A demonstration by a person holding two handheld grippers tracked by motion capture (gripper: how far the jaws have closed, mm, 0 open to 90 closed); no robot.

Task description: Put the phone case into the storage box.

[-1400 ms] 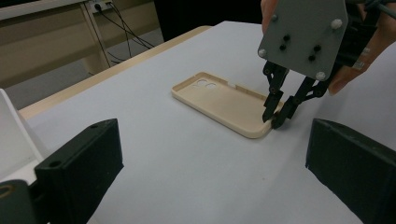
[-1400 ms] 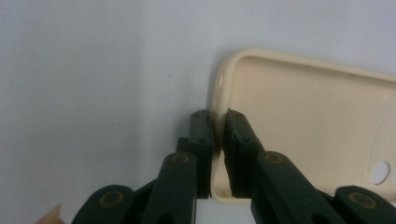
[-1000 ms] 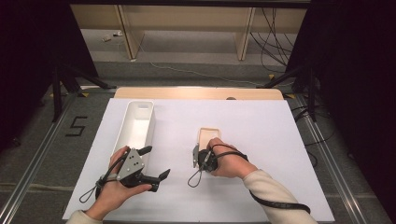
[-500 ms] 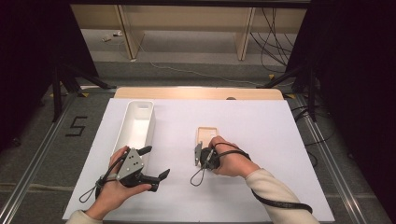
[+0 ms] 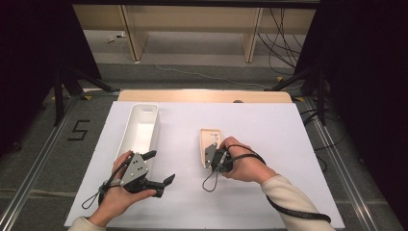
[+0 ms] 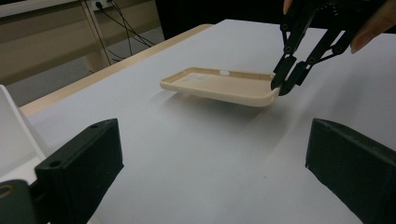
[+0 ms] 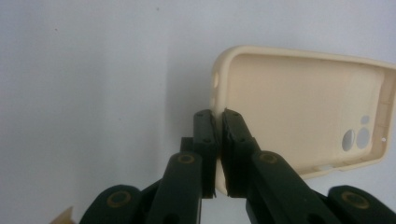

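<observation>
A cream phone case (image 5: 210, 140) lies open side up in the middle of the white table top (image 5: 269, 130). My right gripper (image 5: 207, 160) is shut on the rim at its near corner. In the right gripper view the two pads pinch the side wall of the case (image 7: 303, 107) at my right gripper's tips (image 7: 218, 116). In the left gripper view the case (image 6: 219, 86) hangs tilted just above the table, with the pinched end up at the right gripper (image 6: 280, 86). My left gripper (image 5: 161, 167) stands open at the front left, nothing between its fingers (image 6: 79, 163).
A long white tray (image 5: 155, 126) stands at the left, close beside my left gripper; its wall (image 6: 11, 135) shows at the left of the left gripper view. The wooden table edge (image 5: 202, 96) runs along the back. Cables lie on the floor beyond.
My right gripper has risen slightly and drifted a little left, lifting the near end of the phone case. My left hand has not moved.
</observation>
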